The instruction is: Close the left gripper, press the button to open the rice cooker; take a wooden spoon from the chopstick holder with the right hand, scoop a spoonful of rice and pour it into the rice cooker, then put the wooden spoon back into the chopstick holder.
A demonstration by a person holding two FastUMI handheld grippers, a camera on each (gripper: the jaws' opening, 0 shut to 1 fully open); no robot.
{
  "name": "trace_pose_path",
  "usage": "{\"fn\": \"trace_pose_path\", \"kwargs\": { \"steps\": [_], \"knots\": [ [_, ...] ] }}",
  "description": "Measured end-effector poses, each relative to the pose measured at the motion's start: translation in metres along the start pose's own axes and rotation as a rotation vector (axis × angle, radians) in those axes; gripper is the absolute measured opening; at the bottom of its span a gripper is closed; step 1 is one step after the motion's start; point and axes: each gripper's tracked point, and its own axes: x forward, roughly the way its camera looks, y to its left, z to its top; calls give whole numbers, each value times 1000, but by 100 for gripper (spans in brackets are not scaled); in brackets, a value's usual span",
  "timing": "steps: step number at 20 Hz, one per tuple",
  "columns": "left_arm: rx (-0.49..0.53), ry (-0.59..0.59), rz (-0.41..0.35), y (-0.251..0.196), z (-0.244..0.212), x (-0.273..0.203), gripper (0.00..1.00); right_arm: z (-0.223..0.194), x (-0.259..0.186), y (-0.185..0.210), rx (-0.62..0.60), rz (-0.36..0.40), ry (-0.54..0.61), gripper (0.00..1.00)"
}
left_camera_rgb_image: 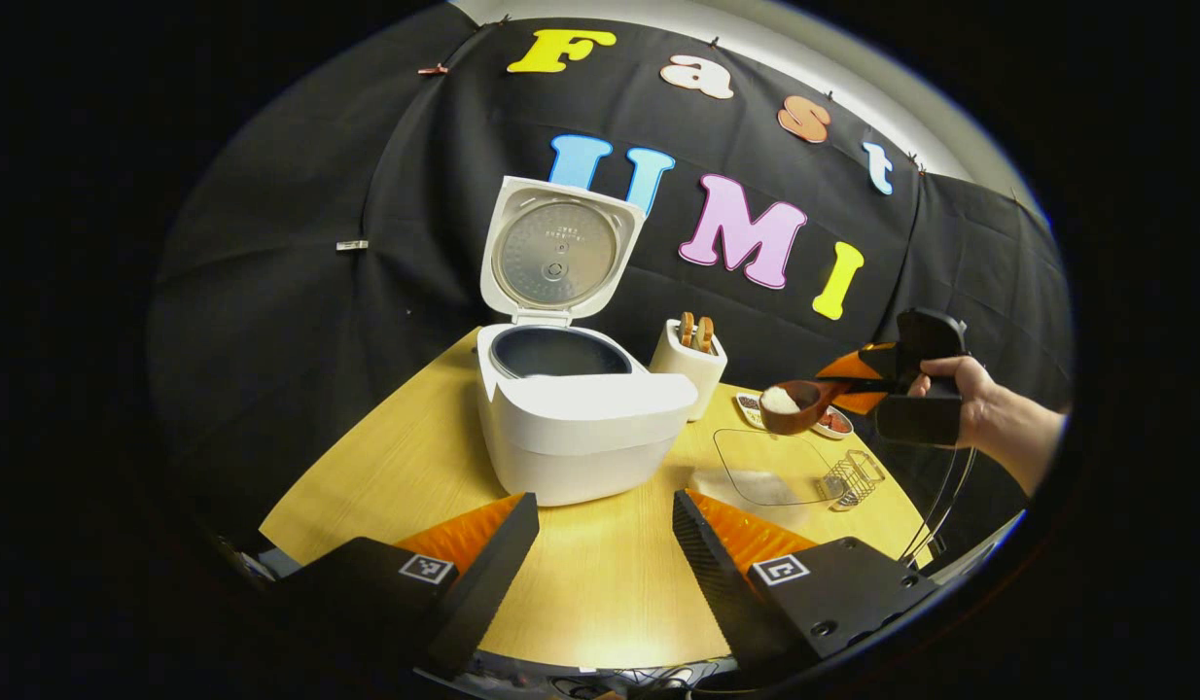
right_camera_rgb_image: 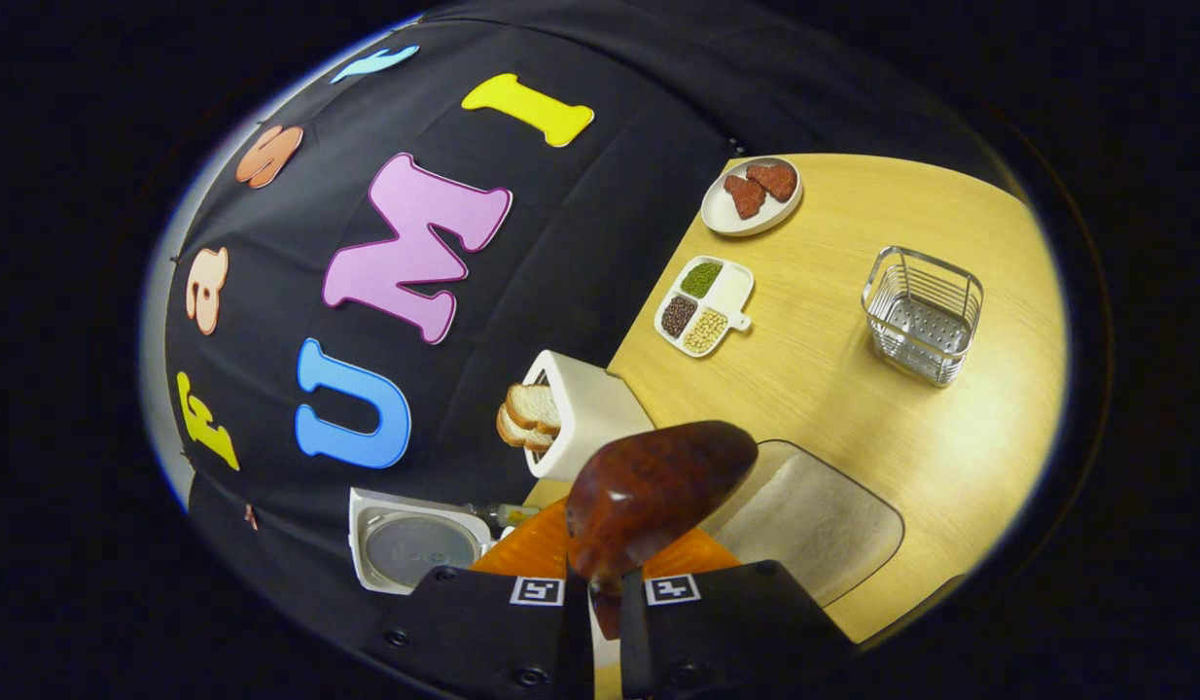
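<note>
Right of the rice cooker, the right gripper pinches the handle of the wooden spoon, both fingers pressed on it. The bowl is held level above the clear rice tray, likely so the white rice heaped in it does not spill on the way across. The cooker's lid stands upright behind the pot, leaving the dark inner pot open for pouring. Behind the cooker's right side stands the white holder, where the spoon must return. On the near side of the cooker, the left gripper hangs spread and empty above the worktop, well apart from the button, its pressing job seemingly done.
</note>
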Motion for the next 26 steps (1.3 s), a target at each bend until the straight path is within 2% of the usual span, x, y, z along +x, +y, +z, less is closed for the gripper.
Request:
{"fn": "trace_pose_path", "kwargs": {
  "steps": [5, 10, 14, 21, 22, 23, 26],
  "knots": [
    [-45, 1, 20, 7, -1, -4, 96, -5, 9, 51, 88, 72, 16, 16],
    [-67, -22, 50, 17, 6, -3, 96, -29, 24, 93, 75, 105, 65, 15],
    [-100, -22, 86, 33, 6, -4, 96, -69, 41, 129, 46, 147, 119, 16],
    [-79, -63, 155, 63, 15, -20, 96, -143, 70, 164, -57, 155, 175, 15],
    [-85, -59, 163, 68, 13, -21, 96, -153, 75, 168, -91, 158, 175, 11],
    [-95, -53, 172, 72, 10, -23, 96, -161, 78, 171, -135, 157, 168, 15],
    [-105, -60, 207, 84, 9, -32, 96, -176, 88, 181, -285, 142, 108, 15]
  ]
}}
